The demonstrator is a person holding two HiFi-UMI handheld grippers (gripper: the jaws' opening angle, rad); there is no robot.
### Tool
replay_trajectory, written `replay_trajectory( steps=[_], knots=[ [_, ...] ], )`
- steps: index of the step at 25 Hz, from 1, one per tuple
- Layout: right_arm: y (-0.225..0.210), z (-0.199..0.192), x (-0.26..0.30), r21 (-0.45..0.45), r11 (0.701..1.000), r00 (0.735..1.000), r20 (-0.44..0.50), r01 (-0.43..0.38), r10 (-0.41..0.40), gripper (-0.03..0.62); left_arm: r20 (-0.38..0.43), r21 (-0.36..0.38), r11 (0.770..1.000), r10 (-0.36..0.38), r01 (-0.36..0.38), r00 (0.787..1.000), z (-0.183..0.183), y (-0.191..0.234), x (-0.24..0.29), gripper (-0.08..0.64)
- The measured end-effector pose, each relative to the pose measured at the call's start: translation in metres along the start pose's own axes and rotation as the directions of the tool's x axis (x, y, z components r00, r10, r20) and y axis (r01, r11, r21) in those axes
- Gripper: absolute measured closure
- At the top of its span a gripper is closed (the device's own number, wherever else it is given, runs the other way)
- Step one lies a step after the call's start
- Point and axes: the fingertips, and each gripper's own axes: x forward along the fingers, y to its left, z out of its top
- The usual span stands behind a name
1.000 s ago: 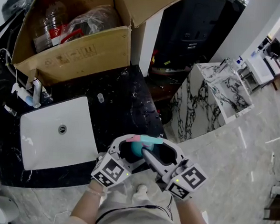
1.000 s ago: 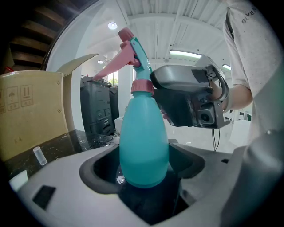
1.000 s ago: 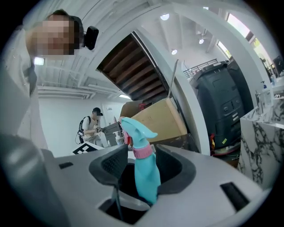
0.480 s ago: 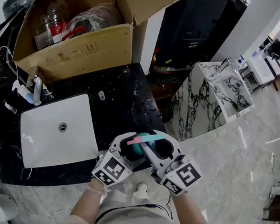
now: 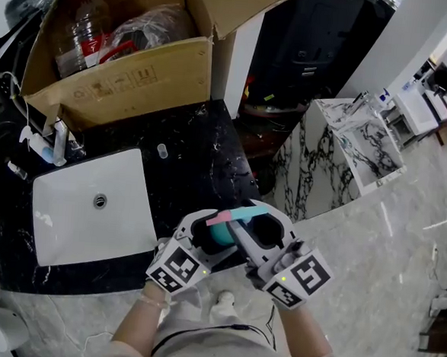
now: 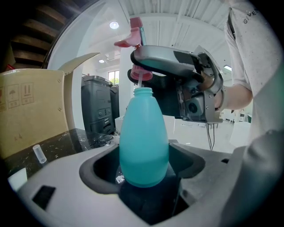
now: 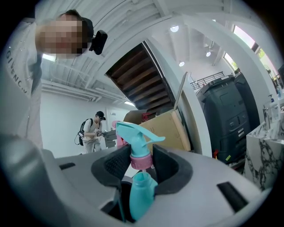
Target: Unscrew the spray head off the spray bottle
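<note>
The left gripper [image 6: 144, 165] has its jaws closed round the wide lower body of the teal plastic spray bottle [image 6: 144, 128], holding it upright near the front corner of the black marble worktop [image 5: 202, 153]. The right gripper [image 7: 141, 165] has jaws that have just been closing. They clamp the pink collar of the teal-and-pink spray head [image 7: 134, 133], which is raised just clear of the bottle's open neck with its thin dip tube reaching down into it.

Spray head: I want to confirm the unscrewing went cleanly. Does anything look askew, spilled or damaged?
The spray head is off its seat. It hangs clear above the open neck of the bottle, joined only by the thin dip tube. That fits unscrewing rather than a fault. No spill or damage is visible.
</note>
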Motion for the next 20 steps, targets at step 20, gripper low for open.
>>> replay_trajectory(
  steps=[20],
  knots=[
    [0.003, 0.056, -0.005, 0.074, 0.993, 0.995, 0.031, -0.094, 0.092, 0.434, 0.016, -0.015, 0.997, 0.072, -0.071, 0.997, 0.006, 0.007, -0.012, 0.209]
  ],
)
